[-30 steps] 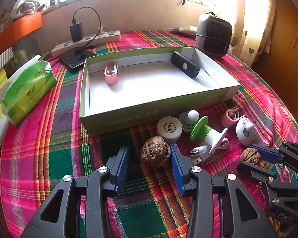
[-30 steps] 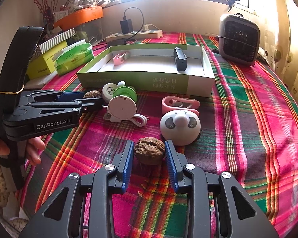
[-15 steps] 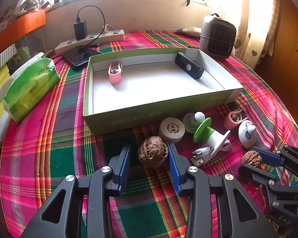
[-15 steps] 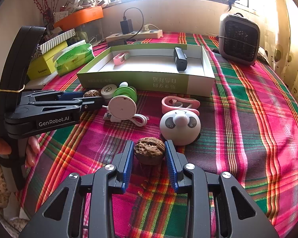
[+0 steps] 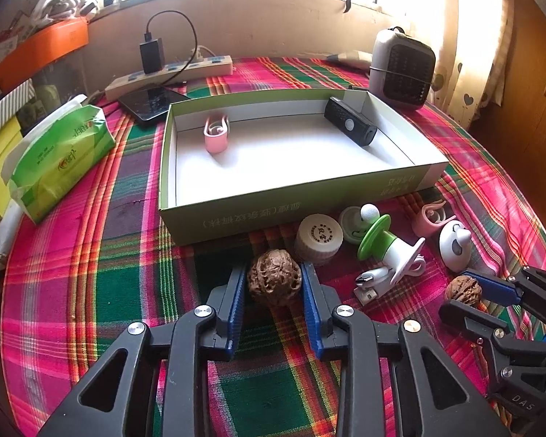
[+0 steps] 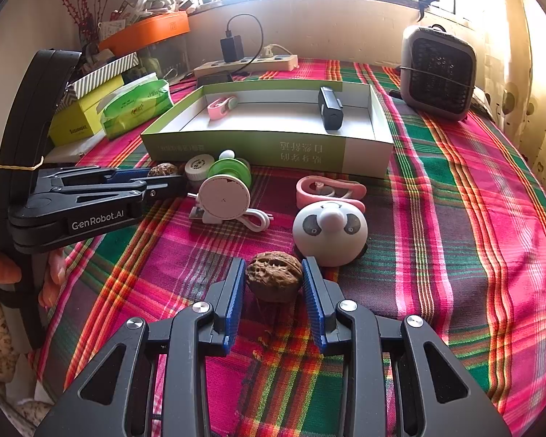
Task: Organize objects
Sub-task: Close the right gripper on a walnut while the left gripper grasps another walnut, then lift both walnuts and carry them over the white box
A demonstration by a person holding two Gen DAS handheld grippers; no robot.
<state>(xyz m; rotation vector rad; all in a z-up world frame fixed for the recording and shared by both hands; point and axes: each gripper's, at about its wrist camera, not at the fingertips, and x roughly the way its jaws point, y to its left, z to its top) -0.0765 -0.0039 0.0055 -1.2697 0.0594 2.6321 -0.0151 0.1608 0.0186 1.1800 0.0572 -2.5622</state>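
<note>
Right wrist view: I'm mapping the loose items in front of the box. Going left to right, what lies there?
left gripper → white cap → green-and-white cable reel → pink clip, with the panda toy just before it.

Woven plaid tablecloth (image 5: 91,291) in pink, green and red: matt cloth with visible thread lines. Shallow green-and-white cardboard tray (image 5: 273,215): smooth matt paperboard, printed outer wall. Two brown walnuts, the near-left one (image 5: 274,281) and the near-right one (image 6: 274,278): rough, deeply wrinkled woody shells, dull. Black plastic gripper frames with ribbed blue pads (image 5: 311,302) and bright metal screw heads. Round white panda-faced gadget (image 6: 329,231): smooth, slightly glossy plastic. Green tissue pack (image 5: 60,158), far left: shiny, crinkled plastic film. Pink clip (image 5: 216,134) in the tray: smooth plastic with a satin finish.
</note>
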